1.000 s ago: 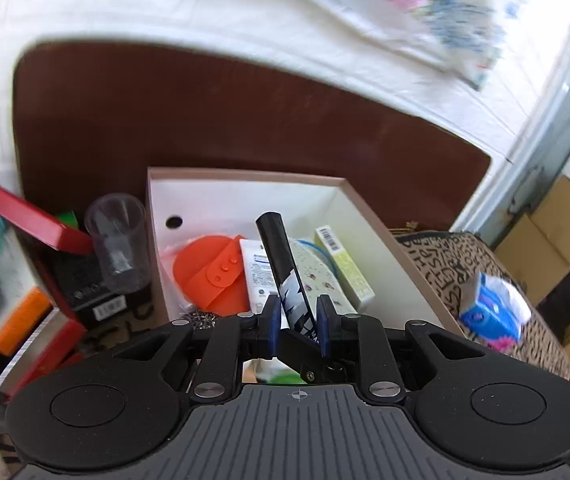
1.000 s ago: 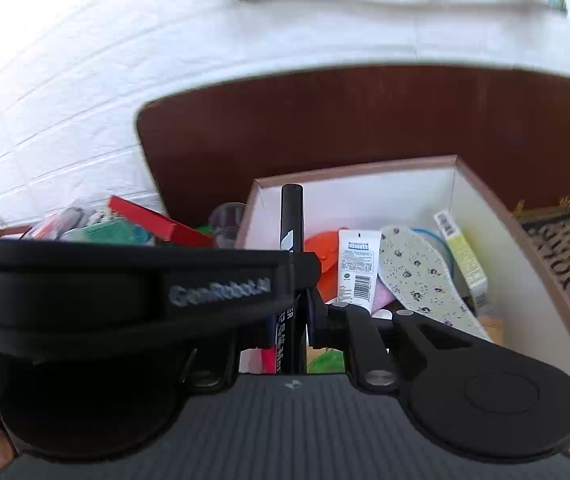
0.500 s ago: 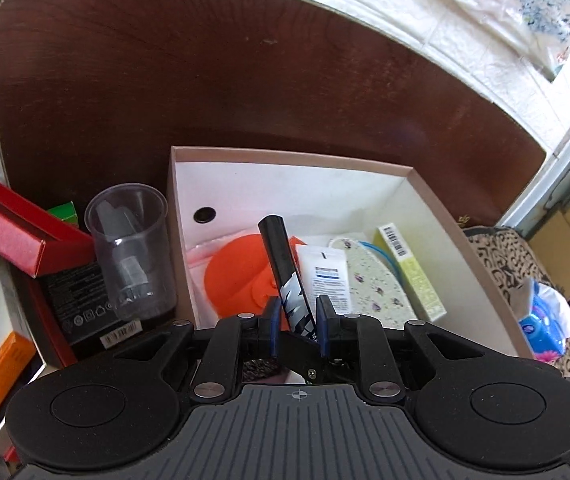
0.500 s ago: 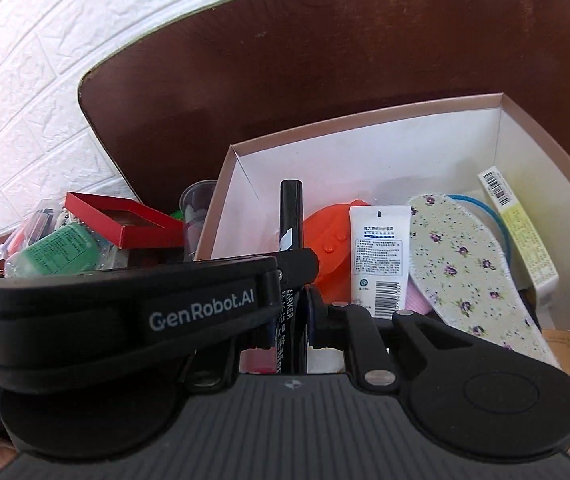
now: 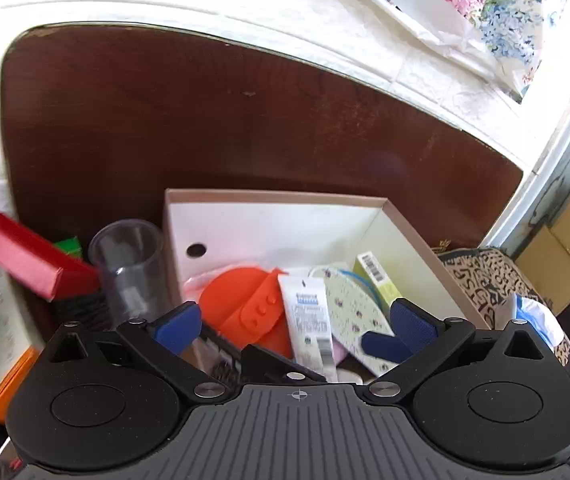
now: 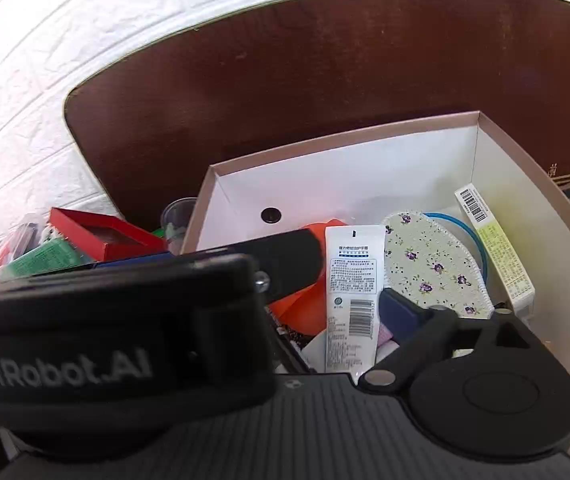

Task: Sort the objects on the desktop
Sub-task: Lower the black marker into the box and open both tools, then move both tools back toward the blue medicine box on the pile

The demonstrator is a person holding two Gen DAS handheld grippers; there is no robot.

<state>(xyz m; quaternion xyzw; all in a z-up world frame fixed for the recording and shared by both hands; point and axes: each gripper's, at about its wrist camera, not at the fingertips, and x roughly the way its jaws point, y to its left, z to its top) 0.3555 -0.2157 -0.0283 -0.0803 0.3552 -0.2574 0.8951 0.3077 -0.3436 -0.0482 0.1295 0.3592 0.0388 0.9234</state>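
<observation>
A white cardboard box [image 5: 269, 232] [image 6: 365, 168] holds an orange silicone piece [image 5: 245, 308], a white tube [image 5: 309, 320] [image 6: 351, 280], a floral insole [image 5: 349, 308] [image 6: 433, 264] and a yellow-green carton [image 5: 377, 284] [image 6: 497, 248]. My left gripper [image 5: 293, 324] is open and empty above the box's near end. The black marker is not visible. My right gripper [image 6: 325, 300] appears open; only its right finger [image 6: 397, 312] shows, the left gripper's body [image 6: 105, 312] hides the rest.
A clear plastic cup [image 5: 129, 264] stands left of the box, next to a red box [image 5: 17, 256] [image 6: 101, 232] and other packages. A dark brown table top [image 5: 205, 128] lies behind. Cardboard boxes [image 5: 565, 256] and a patterned cloth [image 5: 485, 276] are at the right.
Both grippers were shut on a black marker held upright over the box. Now both jaws have opened and the marker is out of sight.
</observation>
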